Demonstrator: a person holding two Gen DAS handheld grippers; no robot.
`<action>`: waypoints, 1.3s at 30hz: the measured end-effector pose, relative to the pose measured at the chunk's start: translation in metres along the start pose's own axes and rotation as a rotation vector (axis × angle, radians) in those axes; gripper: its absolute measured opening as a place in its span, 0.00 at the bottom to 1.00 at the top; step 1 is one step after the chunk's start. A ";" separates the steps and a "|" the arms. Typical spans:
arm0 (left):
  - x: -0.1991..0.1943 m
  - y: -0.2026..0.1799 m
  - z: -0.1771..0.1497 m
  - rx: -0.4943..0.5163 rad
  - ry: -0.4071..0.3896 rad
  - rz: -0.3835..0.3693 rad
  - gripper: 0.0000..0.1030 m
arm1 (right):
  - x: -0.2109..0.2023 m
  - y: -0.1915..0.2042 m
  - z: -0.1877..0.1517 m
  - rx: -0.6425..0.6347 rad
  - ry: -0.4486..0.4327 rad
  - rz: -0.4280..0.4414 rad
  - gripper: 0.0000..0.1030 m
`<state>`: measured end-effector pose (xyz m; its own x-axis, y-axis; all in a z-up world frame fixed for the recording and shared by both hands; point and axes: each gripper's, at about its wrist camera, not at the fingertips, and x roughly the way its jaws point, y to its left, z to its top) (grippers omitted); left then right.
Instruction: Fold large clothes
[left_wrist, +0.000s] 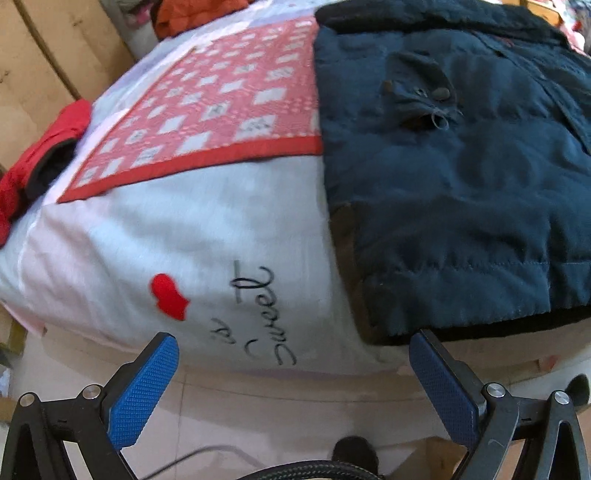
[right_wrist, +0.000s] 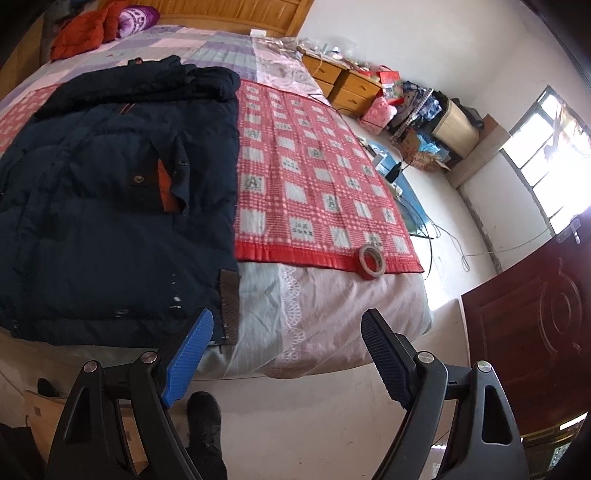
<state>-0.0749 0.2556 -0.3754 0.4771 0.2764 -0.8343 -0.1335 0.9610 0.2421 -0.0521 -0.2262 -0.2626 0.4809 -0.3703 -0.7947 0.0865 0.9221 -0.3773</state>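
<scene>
**Navy jacket laid flat on the bed, both grippers spread and empty**

The navy padded jacket lies flat on the bed, its long axis running from the near bed edge toward the wooden headboard at the top of the frame. The collar end points away, toward the headboard; the hem sits at the near edge of the mattress, with a brown ribbed strip at its lower right corner. In the right wrist view the jacket fills the left half of the frame, covering part of a red checked mat.

The left wrist view shows the same jacket in the right half of the frame, hem toward the bottom, with the checked mat to its left.

The left gripper is spread wide and holds nothing; its right finger lies just below the jacket's hem. The right gripper is likewise spread and empty, its left finger close under the hem by the brown strip.

Only the left wrist view shows the white bed cover's red heart and black script, plus a red garment at the left edge. Only the right wrist view shows a red tape roll on the mat's near border, a bedside cabinet, a window, a dark red door and a shoe on the floor.
</scene>
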 end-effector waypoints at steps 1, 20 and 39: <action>0.002 -0.004 0.000 0.015 -0.003 0.012 0.99 | 0.001 0.001 0.000 -0.001 0.000 0.005 0.83; 0.030 -0.031 0.042 0.035 -0.043 0.077 1.00 | 0.014 0.009 -0.014 0.018 0.012 0.053 0.83; 0.012 0.006 0.086 -0.167 -0.077 0.112 1.00 | 0.088 0.019 -0.059 0.066 0.055 0.116 0.83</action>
<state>0.0048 0.2640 -0.3410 0.5156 0.3861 -0.7649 -0.3281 0.9136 0.2401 -0.0600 -0.2482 -0.3675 0.4429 -0.2644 -0.8567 0.0906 0.9638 -0.2506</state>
